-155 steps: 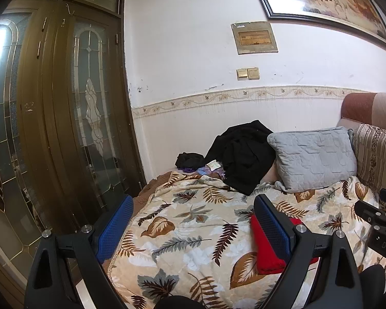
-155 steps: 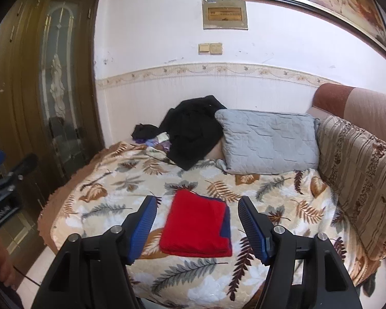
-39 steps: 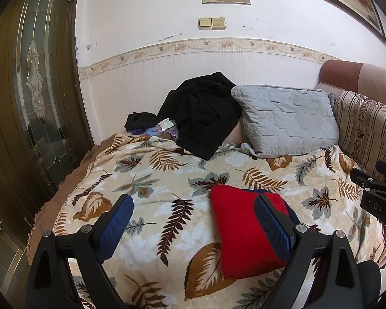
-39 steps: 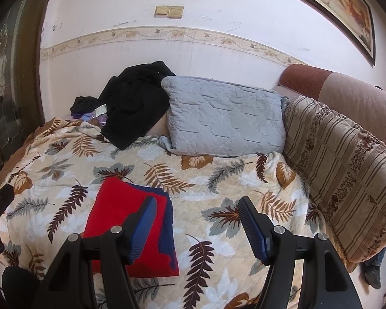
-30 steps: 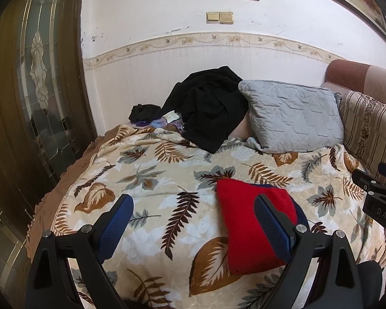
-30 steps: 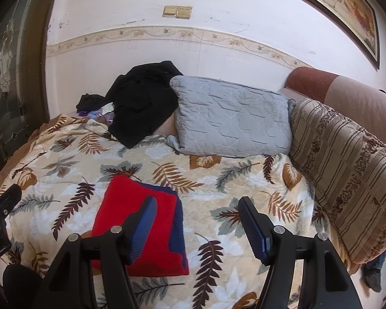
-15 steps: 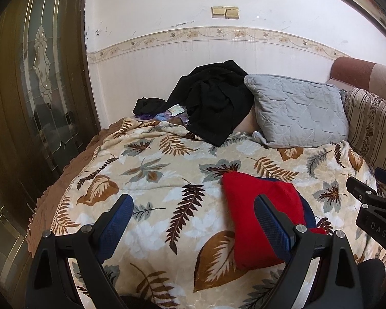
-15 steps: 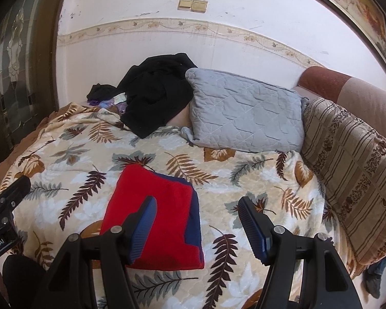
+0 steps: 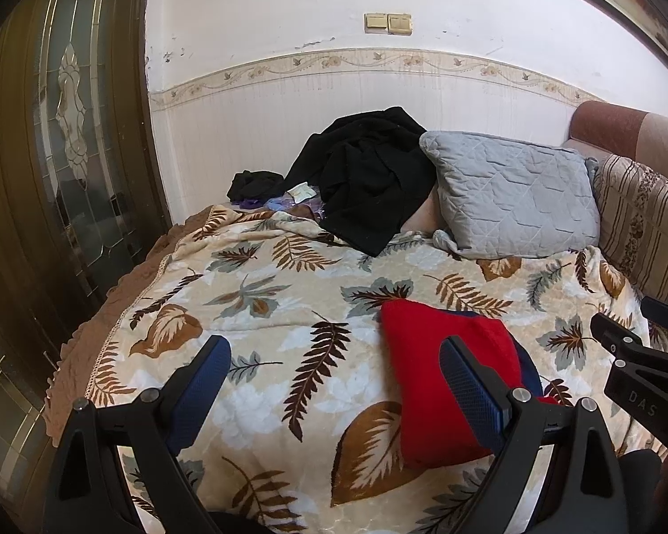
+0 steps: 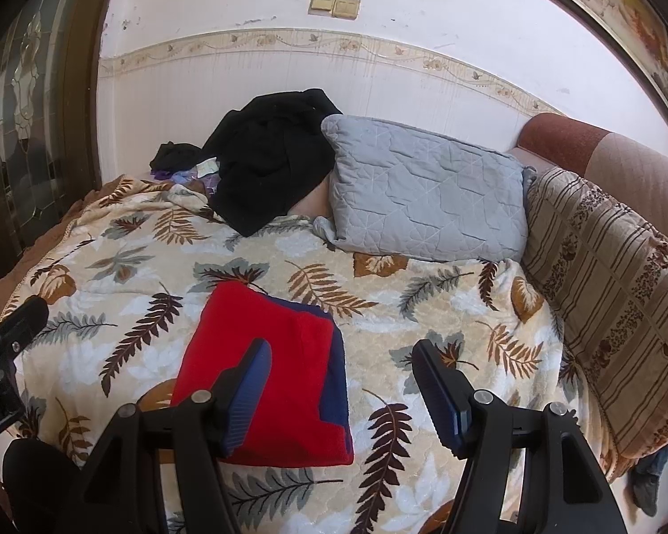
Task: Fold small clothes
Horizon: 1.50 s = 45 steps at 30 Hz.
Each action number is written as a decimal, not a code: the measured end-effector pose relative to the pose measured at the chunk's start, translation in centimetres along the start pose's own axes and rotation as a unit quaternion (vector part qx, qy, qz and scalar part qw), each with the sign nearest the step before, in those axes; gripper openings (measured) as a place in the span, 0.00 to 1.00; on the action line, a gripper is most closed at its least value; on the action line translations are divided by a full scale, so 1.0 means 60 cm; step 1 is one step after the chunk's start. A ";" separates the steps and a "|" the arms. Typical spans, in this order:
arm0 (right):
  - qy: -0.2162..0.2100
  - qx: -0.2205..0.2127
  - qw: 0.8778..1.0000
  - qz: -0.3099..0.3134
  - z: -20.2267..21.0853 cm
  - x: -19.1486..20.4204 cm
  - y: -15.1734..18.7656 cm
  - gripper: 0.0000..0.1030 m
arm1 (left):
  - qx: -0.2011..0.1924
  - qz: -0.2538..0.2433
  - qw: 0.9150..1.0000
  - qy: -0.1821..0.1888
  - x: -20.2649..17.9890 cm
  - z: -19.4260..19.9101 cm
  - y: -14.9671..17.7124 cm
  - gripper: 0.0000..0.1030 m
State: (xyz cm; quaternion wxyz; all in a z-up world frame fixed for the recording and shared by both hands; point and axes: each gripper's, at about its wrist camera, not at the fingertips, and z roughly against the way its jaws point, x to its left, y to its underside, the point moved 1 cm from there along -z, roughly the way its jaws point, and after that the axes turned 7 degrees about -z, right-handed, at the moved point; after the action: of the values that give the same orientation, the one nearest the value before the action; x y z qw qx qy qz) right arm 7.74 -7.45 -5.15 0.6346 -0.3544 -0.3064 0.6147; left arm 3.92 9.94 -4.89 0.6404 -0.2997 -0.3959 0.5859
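Observation:
A folded red garment with a navy layer under it (image 9: 427, 374) lies on the leaf-patterned blanket (image 9: 267, 311), near the front. It shows in the right wrist view too (image 10: 289, 356). My left gripper (image 9: 334, 378) is open and empty, held above the blanket just left of the garment; its right finger overlaps the garment's right part. My right gripper (image 10: 340, 382) is open and empty above the garment's right edge. Each gripper's body shows at the edge of the other's view.
A grey quilted pillow (image 10: 423, 196) and a heap of black clothes (image 10: 267, 164) lie at the back by the wall. A striped cushion (image 10: 610, 302) lines the right side. A dark glass-panelled door (image 9: 67, 155) stands left of the bed.
Both grippers have drifted slightly back and lower toward the bed over the last second. The red garment lies still. Both stay open.

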 end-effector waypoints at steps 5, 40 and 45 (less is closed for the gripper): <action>0.000 0.000 1.000 0.001 0.000 -0.001 -0.001 0.68 | 0.005 -0.003 1.000 0.003 -0.004 -0.001 0.001 0.92; -0.001 0.007 1.000 0.001 -0.013 -0.011 0.006 0.68 | 0.027 0.000 1.000 0.007 -0.012 -0.020 0.009 0.92; -0.002 0.007 1.000 0.004 -0.014 -0.008 0.005 0.68 | 0.027 0.001 1.000 0.006 -0.009 -0.023 0.010 0.92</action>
State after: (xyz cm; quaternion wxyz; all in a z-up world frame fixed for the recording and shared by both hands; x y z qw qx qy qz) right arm 8.22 -8.00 -5.87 0.6338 -0.3499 -0.3018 0.6203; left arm 4.80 9.57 -6.21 0.6502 -0.2861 -0.3757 0.5952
